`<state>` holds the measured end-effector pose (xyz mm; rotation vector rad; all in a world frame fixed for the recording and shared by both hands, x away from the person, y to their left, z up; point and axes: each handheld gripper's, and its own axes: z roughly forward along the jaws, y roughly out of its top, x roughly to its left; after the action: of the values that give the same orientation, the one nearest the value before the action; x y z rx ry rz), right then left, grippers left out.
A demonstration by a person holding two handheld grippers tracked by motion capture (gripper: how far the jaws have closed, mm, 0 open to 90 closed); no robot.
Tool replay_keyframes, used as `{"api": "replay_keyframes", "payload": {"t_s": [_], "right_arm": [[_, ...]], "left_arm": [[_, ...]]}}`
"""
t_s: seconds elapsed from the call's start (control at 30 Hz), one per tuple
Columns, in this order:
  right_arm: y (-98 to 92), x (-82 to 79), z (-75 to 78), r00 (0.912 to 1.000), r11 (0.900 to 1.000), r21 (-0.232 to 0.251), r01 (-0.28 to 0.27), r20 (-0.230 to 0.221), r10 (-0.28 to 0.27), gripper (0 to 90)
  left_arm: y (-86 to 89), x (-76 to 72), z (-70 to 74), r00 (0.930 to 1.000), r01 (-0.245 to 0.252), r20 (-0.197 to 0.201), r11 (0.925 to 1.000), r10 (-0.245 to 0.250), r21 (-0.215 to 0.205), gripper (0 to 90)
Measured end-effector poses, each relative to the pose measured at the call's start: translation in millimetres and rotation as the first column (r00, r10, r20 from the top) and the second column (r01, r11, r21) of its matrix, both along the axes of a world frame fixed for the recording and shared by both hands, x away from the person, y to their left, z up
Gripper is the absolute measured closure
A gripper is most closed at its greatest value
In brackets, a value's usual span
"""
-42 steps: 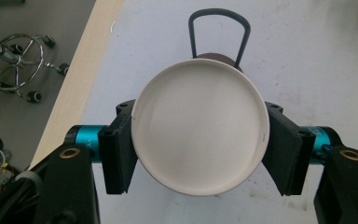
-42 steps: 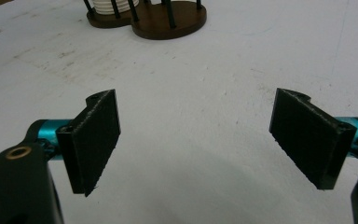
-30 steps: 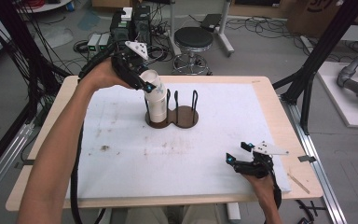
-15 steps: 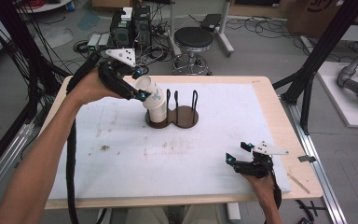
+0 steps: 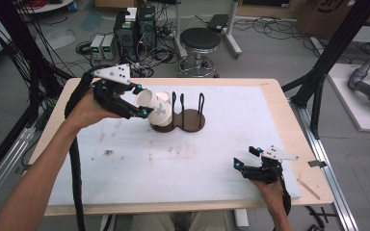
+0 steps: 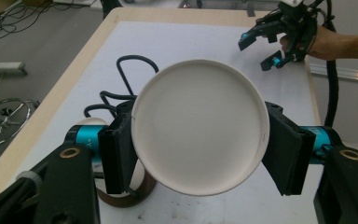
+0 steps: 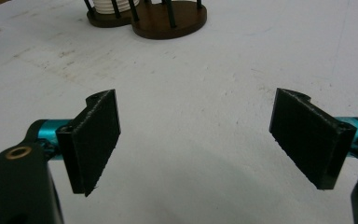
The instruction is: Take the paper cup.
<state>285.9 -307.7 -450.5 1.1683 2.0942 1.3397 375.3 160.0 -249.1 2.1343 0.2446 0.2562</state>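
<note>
High view: the left gripper is clenched on a white paper cup, holding it tipped on its side above the left lobe of the dark wooden cup rack, which sits near the back middle of the white mat. Another white cup is in that left lobe among the black upright rods, just behind the held one; whether the two touch cannot be told. The rack's right lobe has bare wood between its rods. In the left gripper view the cup's round bottom faces the camera, pinched at both sides by the black pads, with the rack's base peeking out below it. The right gripper rests low near the front right corner of the mat, well apart from the rack, its jaws released and spread wide with nothing between them; the right gripper view shows bare mat from the pads up to the rack. The mat stops just short of the table's pale wooden edge on every side, and a broad stretch of mat lies free in front of the rack, between the two hands.
</note>
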Motion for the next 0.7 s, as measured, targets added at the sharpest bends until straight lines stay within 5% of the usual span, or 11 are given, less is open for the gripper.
{"api": "replay_keyframes", "payload": {"t_s": [0.33,0.7], "right_arm": [[-0.4,-0.2,0.0,0.9999,1.0,0.003,0.014,0.0,-0.014,16.5],[-1.9,3.2,-0.5,0.9995,1.0,0.015,0.012,-0.028,-0.012,16.5]], "left_arm": [[7.9,-14.1,-25.1,0.9999,0.01,-0.009,0.9965,-0.011,-0.083,35.3],[15.6,-31.1,-55.9,0.9997,-0.002,-0.026,0.9833,-0.003,-0.182,35.2]]}}
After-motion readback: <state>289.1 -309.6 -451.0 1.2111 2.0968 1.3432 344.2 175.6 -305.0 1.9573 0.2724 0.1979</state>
